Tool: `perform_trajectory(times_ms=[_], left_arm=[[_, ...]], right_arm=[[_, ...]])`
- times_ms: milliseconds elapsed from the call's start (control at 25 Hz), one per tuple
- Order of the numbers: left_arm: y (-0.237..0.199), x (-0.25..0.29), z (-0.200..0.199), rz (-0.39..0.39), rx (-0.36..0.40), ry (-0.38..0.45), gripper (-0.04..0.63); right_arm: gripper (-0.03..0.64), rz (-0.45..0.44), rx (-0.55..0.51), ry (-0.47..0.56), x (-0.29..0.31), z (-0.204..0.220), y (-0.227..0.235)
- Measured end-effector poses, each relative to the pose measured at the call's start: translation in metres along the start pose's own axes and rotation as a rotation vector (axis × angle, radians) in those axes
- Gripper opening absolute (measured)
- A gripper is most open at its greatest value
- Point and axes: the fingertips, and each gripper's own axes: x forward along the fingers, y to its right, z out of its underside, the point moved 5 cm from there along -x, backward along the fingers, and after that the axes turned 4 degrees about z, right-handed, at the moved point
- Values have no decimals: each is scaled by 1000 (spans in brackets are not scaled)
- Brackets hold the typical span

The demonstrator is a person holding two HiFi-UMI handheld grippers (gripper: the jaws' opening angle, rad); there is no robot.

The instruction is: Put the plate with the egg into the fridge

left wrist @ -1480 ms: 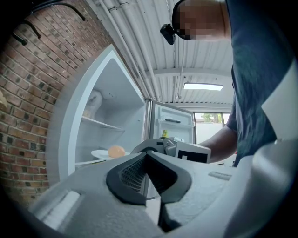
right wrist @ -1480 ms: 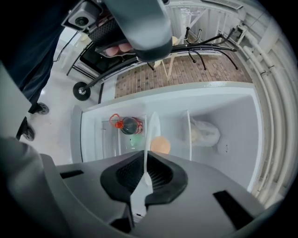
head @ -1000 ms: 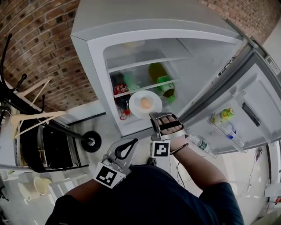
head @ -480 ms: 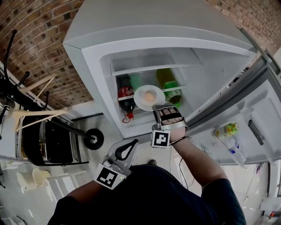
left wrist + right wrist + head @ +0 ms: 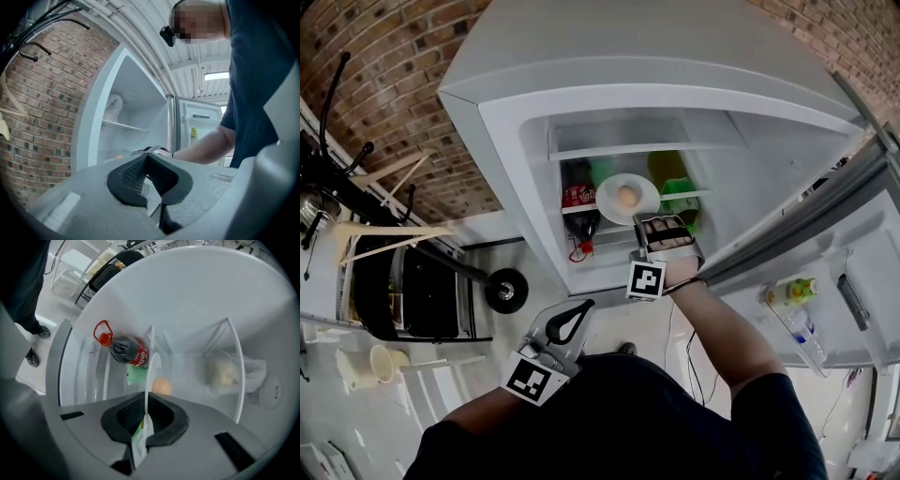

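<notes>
Here right claw [image 5: 147,401] clamped on plate [image 5: 609,202] rim; left claw [image 5: 146,159] closed, empty.

White plate [image 5: 607,201], tan egg [image 5: 626,196], red-labelled dark bottle [image 5: 579,212], red-brown brick wall [image 5: 394,75], pale grey fridge [image 5: 675,47]

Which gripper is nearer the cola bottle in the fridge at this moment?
Right. The right gripper, clamped on the plate, is at the fridge opening beside the cola bottle; the left gripper sits shut and empty outside, down by the person's torso.
</notes>
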Motion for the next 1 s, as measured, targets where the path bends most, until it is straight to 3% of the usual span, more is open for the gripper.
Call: perform_trajectory(times_ms=[480, 1000], left_arm=[[3, -4, 2, -30, -5, -10, -3], [8, -8, 2, -34, -12, -4, -3]], right_arm=[[38, -146, -18, -14, 29, 2, 1], [51, -165, -44, -24, 47, 2, 5]])
